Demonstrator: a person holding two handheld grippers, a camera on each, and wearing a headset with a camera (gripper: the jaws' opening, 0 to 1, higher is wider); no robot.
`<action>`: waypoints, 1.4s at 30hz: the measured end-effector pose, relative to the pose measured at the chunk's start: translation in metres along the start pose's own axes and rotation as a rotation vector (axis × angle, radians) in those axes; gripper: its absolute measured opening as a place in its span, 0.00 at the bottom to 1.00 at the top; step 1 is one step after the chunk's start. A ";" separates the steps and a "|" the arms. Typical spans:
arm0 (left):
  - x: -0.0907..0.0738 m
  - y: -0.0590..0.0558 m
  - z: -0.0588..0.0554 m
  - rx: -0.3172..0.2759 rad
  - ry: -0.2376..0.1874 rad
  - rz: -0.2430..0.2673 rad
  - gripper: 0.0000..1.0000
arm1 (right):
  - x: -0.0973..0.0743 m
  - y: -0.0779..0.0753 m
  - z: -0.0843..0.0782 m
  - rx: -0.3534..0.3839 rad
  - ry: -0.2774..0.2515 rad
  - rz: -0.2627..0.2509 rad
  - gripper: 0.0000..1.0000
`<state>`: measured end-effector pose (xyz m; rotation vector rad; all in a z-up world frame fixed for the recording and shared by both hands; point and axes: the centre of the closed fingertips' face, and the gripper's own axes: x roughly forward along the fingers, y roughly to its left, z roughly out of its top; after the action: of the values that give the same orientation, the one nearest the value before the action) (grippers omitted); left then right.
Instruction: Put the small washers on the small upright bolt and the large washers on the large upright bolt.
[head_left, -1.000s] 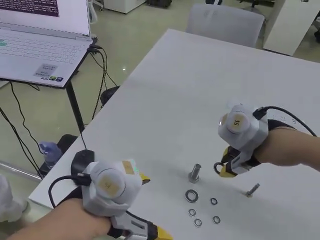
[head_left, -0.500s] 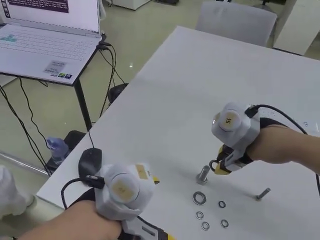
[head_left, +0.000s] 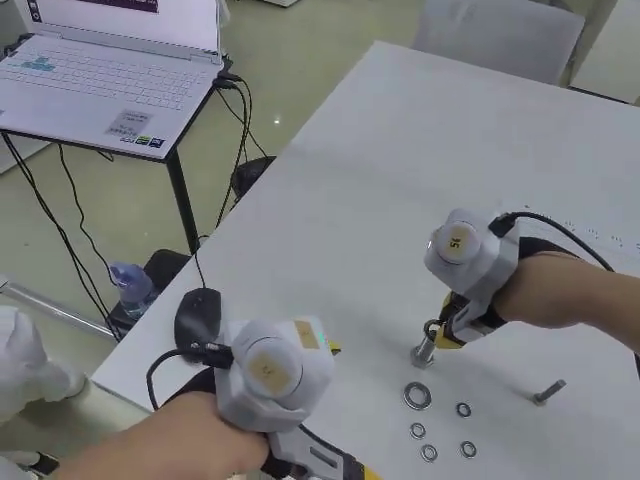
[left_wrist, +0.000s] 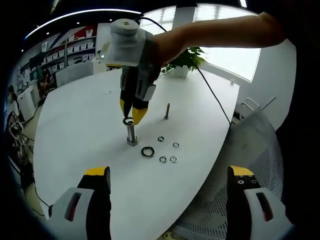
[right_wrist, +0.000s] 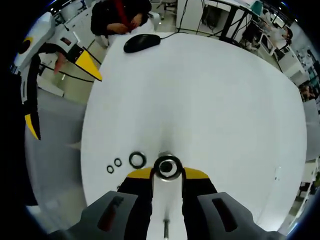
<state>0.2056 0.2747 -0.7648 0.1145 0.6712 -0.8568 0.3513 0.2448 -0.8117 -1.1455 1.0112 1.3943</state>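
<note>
Because the large washer (right_wrist: 168, 167) is a thin steel ring, light and rigid and, I judge, slick on its faces, it is best held as it is now: pinched across its outer rim with the hole left clear. The right gripper (head_left: 440, 335) has its jaws nearly closed on that rim, a yellow tip on either side. It holds the ring level just over the top of the large upright bolt (left_wrist: 131, 136); whether ring and thread touch I cannot tell. Little force is needed, but a loose pinch could let the ring twist or slip out, and the hole should sit centred on the bolt before release. Near the bolt's base a second large washer (head_left: 417, 396) lies flat on the table (head_left: 400, 160), and just past it four small washers (head_left: 463, 410) lie in a loose cluster — flat as they are, they will likely need a pinch at the edge. The small bolt (left_wrist: 166, 111) stands apart from the cluster. The left gripper (left_wrist: 168, 172) hovers near the table's edge, jaws spread wide with nothing between them. A mouse (head_left: 198, 312) sits at the near corner.
</note>
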 end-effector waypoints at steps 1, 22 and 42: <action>0.001 0.000 0.000 0.005 0.001 0.000 0.99 | 0.001 0.000 -0.001 -0.001 0.004 0.000 0.21; 0.001 -0.001 0.007 0.025 -0.007 0.001 0.98 | 0.016 0.003 -0.002 0.020 0.026 0.029 0.21; -0.002 0.001 -0.002 0.020 0.013 -0.001 0.96 | 0.046 0.005 -0.009 0.038 0.056 0.014 0.21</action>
<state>0.2045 0.2772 -0.7661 0.1372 0.6750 -0.8647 0.3459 0.2438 -0.8587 -1.1568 1.0834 1.3550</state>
